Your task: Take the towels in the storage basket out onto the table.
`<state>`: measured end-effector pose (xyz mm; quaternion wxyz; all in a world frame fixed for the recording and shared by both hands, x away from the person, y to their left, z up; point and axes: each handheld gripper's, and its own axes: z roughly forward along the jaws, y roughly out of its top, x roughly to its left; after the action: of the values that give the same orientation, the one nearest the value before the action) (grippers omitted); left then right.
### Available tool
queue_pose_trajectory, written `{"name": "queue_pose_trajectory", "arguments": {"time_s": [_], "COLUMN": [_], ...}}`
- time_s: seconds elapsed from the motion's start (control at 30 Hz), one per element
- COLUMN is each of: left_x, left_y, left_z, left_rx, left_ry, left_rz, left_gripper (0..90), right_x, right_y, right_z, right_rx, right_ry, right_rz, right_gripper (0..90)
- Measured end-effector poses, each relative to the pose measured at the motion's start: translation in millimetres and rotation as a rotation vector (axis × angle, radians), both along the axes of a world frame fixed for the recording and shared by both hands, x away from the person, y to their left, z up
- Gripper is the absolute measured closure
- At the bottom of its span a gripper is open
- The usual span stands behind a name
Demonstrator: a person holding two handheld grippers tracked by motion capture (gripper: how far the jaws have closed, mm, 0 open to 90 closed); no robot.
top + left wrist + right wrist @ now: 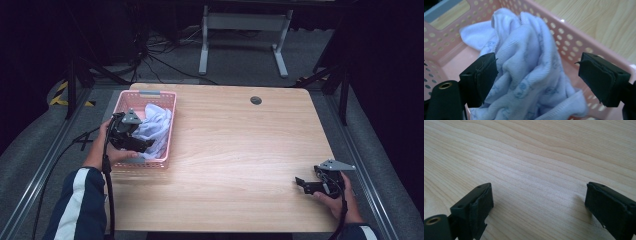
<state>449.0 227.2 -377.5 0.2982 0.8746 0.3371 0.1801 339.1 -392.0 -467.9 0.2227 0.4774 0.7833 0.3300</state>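
The white cloth (156,127) lies bunched in the pink basket (167,150) at ten o'clock on the table (240,150); the left gripper (537,75) hangs over it, jaws spread, pinching nothing; the right gripper (299,182) rests at four o'clock, jaws spread above bare wood.

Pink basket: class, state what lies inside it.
Inside the pink basket lies a crumpled pale blue cloth. Bare floor shows at one corner; whatever is beneath the cloth is covered.

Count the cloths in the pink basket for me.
1: a crumpled white cloth in the pink basket, right before the open left gripper. Its folds could hide another.
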Motion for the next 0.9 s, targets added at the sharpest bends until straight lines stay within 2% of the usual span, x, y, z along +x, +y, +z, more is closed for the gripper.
{"name": "queue_pose_trajectory", "arguments": {"time_s": [0.07,0.17,0.23,0.33,0.47,0.57,0.7,0.9], "left_x": [6.5,16.5,21.7,26.9,40.8,50.0,58.2,63.7], "left_y": [-1.5,-2.8,-3.6,-4.2,-3.6,-7.6,-14.9,-19.2], "left_z": [-5.5,-14.8,-19.6,-22.8,-27.1,-31.4,-35.7,-45.7], "left_rx": [0.045,0.078,0.090,0.098,0.089,0.124,0.151,0.140], "left_ry": [0.015,0.074,0.074,0.073,0.134,0.170,0.199,0.240], "left_rz": [0.018,0.012,0.020,0.008,0.020,0.031,0.027,0.043], "left_gripper": [15.8,15.9,15.3,14.2,8.0,0.0,0.0,0.0], "right_x": [0.0,0.0,0.0,0.0,0.1,0.0,0.2,0.3], "right_y": [0.0,-0.1,0.0,0.1,-0.1,0.2,0.1,0.0], "right_z": [0.0,0.0,0.0,0.0,0.0,0.0,0.0,0.1], "right_rx": [-0.001,-0.001,-0.001,0.002,-0.001,0.004,0.003,0.003], "right_ry": [0.000,0.000,0.000,0.000,0.000,0.000,0.000,0.000], "right_rz": [0.001,0.001,0.001,-0.001,0.002,-0.002,-0.001,0.003], "right_gripper": [8.4,8.4,8.4,8.4,8.4,8.4,8.4,8.4]}}
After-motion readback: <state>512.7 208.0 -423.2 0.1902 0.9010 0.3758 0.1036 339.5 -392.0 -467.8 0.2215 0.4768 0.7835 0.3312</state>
